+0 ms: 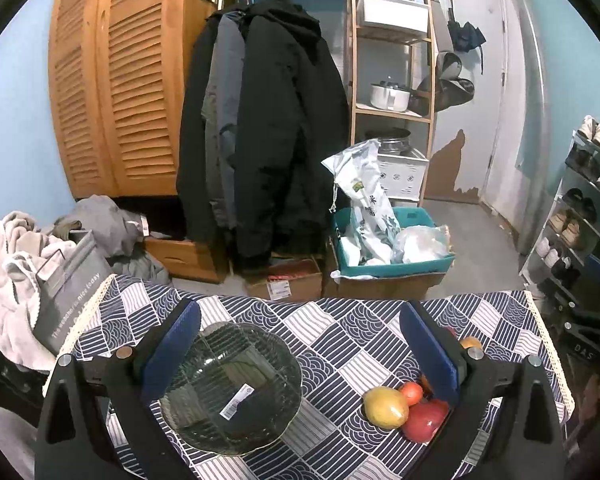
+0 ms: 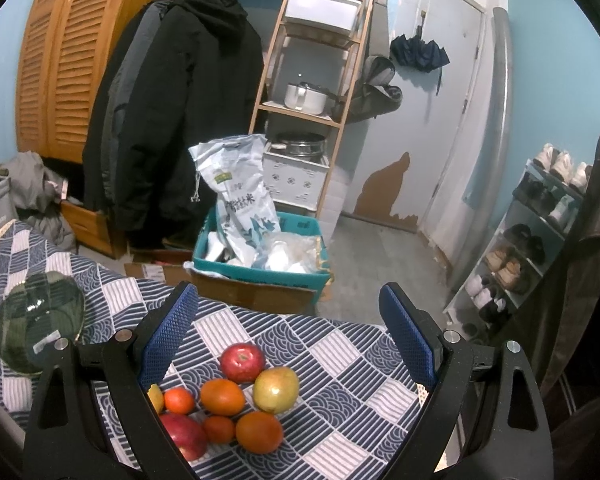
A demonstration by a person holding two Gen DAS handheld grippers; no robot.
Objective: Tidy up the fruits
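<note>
Fruits lie in a loose cluster on the patterned tablecloth [image 2: 340, 344], right under the right gripper [image 2: 288, 344], whose jaws stand wide apart with nothing between them. Nearest its camera are a red apple [image 2: 182, 436], partly hidden by the left finger, a small tangerine [image 2: 219, 429] and an orange [image 2: 259, 432]. Just behind come another tangerine [image 2: 179, 400], a larger orange [image 2: 222, 397] and a yellow-green mango [image 2: 276, 389]; a second red apple [image 2: 242, 362] sits farthest back. A sliver of something yellow by the left finger is too hidden to name.

All 7 look firm and rounded, light enough for 1 gripper, but smooth-skinned and prone to roll. Judging by shape, each wants a hold across its widest middle, with modest pressure so the mango does not bruise. Several touch, so the outer pieces look easiest to take first.

Off to the left, well apart from the cluster, a green glass bowl [image 1: 232, 388] with a barcode sticker rests on the cloth between the released fingers of the left gripper [image 1: 300, 360], likely the destination. Beyond the table are cardboard boxes [image 1: 284, 284], a teal crate [image 1: 392, 264] and hanging coats [image 1: 260, 120].
</note>
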